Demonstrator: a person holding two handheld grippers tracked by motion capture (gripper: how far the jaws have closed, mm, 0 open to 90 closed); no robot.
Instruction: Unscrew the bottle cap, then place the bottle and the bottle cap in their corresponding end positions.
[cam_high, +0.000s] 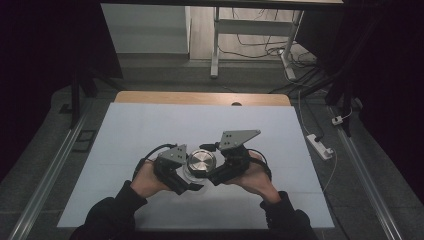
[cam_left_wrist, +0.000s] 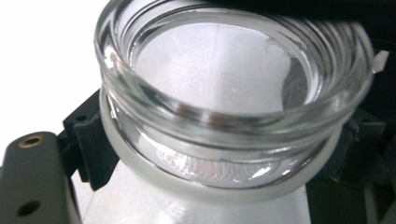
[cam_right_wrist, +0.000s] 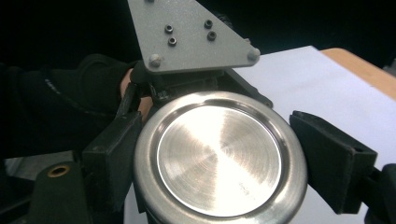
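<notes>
Glass jar (cam_left_wrist: 233, 107), neck clamped in left tool (cam_high: 192, 186); steel lid (cam_right_wrist: 219, 158) clamped in right tool (cam_high: 212, 177), over jar; seating and screwing judged outstanding.

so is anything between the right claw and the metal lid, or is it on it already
Nothing visible stands between them: the right claw is already shut on the metal lid, a jaw pressing each side of its rim. The left claw clamps the glass jar at its neck.
</notes>
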